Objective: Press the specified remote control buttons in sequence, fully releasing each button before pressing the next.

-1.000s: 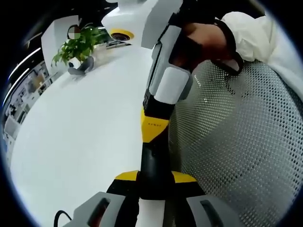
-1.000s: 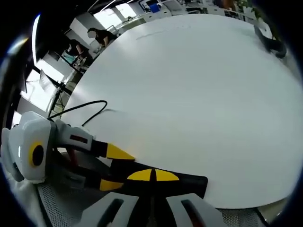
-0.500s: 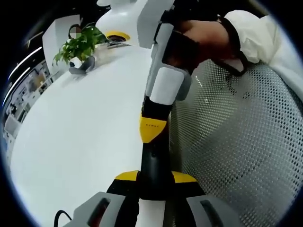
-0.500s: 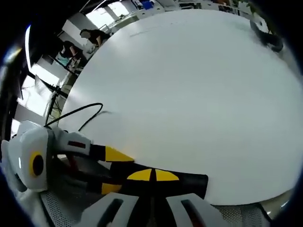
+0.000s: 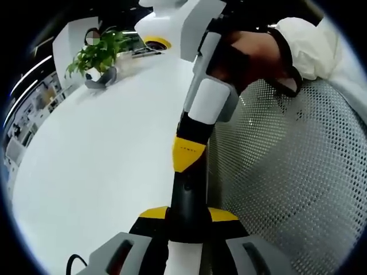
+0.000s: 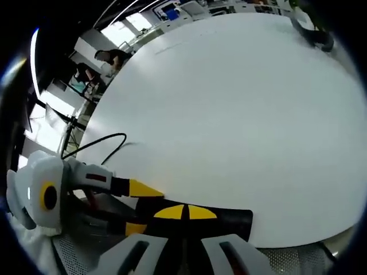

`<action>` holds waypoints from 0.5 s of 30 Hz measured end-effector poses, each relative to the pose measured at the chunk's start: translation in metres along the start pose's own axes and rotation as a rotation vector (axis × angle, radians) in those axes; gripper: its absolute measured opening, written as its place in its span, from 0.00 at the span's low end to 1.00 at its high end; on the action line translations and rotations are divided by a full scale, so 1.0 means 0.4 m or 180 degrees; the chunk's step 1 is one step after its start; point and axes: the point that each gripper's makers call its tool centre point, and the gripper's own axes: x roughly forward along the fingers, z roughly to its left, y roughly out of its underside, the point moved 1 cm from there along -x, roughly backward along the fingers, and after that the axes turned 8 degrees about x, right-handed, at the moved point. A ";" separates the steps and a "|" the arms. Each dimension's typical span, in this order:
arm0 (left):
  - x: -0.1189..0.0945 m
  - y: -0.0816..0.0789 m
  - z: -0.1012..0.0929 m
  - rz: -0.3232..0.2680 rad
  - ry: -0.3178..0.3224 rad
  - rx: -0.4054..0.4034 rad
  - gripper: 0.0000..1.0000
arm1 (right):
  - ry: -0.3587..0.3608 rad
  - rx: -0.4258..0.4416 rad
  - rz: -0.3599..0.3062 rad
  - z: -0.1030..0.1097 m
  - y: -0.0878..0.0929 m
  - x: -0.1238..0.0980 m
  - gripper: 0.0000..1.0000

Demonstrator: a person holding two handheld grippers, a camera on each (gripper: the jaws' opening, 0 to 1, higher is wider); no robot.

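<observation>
A black remote [image 5: 186,195] is clamped between both grippers' fingers, left [image 5: 186,220] and right [image 6: 184,220], over the white surface [image 6: 229,114].

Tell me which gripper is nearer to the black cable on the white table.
Left. The left gripper sits just beside the black cable; the right gripper is further along the table edge.

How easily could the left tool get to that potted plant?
Probably yes, with a stretch: the table between the left tool and the potted plant lies bare, and the right tool close in front stands beside that line.
</observation>
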 end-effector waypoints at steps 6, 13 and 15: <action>-0.001 0.000 0.002 0.0010 -0.0015 -0.0028 0.24 | 0.0042 -0.0139 0.0022 0.002 0.003 -0.003 0.00; -0.005 0.004 0.012 0.0017 -0.0051 -0.0083 0.24 | -0.0034 -0.0100 0.0028 0.010 0.004 -0.006 0.00; -0.005 0.004 0.013 0.0016 -0.0058 -0.0089 0.24 | -0.0028 -0.0130 0.0039 0.012 0.005 -0.006 0.00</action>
